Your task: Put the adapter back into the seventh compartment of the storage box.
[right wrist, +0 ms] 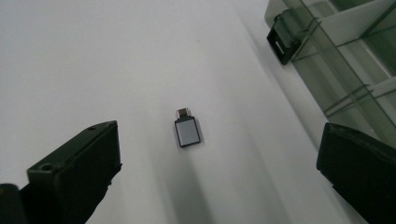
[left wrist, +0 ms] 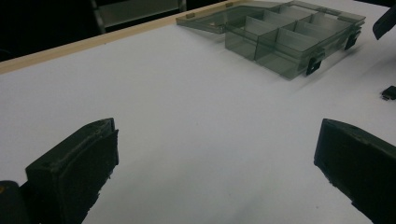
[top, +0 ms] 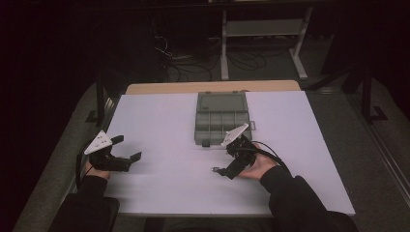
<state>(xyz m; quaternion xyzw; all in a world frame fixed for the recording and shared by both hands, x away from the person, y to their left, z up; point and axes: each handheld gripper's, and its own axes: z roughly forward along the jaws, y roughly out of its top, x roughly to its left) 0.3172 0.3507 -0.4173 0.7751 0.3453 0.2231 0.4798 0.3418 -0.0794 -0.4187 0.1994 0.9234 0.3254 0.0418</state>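
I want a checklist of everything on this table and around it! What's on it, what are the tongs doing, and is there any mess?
Surface: white table top, flat and bare apart from two things; a wooden edge shows at the far side.
Job's things: grey see-through compartment box with its lid open, at the far middle; small adapter plug lying flat near the right tongs.
Clutter: nothing seen.
Grippers: left tongs open, holding nothing; right tongs open, with the plug lying between the jaws, not gripped.
Cables: a black cable trails from the right tongs; loose floor cables beyond the table.
Surroundings: dark room, white frame legs behind.
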